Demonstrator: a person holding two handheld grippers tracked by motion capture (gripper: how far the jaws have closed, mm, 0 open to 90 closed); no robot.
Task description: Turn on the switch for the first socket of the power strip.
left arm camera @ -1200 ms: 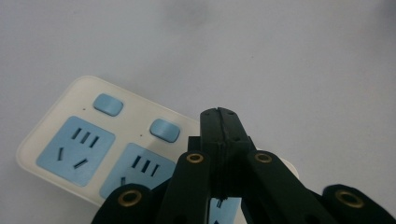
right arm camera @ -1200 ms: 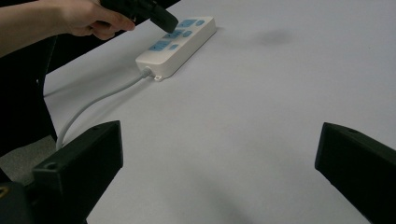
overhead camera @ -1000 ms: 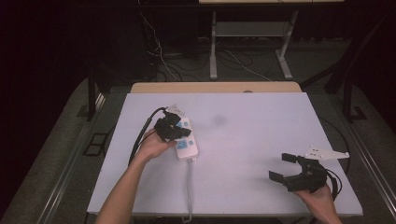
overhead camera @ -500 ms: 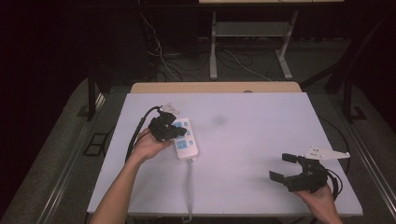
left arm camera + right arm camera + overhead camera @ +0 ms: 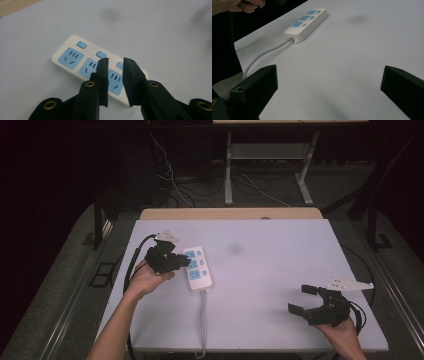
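Observation:
A white power strip (image 5: 198, 269) with blue sockets and blue switches lies flat on the left half of the white table (image 5: 280, 270). Its white cord (image 5: 202, 320) runs toward the near edge. My left gripper (image 5: 184, 263) hovers just left of the strip and a little above it. Its jaws have just been opening; they stand a narrow gap apart with nothing between them. In the left gripper view, that gripper (image 5: 115, 60) points down at the strip (image 5: 67, 57) over its right-hand sockets. My right gripper (image 5: 299, 299) rests open and empty near the front right corner. The right gripper view shows this gripper (image 5: 329, 72) facing the strip (image 5: 305, 23).
A faint dark smudge (image 5: 234, 249) marks the tabletop right of the strip. A wooden board (image 5: 230, 213) borders the table's far edge. Beyond it stand metal desk legs (image 5: 228, 175) and loose cables on a dark floor.
My left gripper has drawn back to the left off the power strip and risen slightly, and its jaws have parted. The strip and the right gripper have stayed put.

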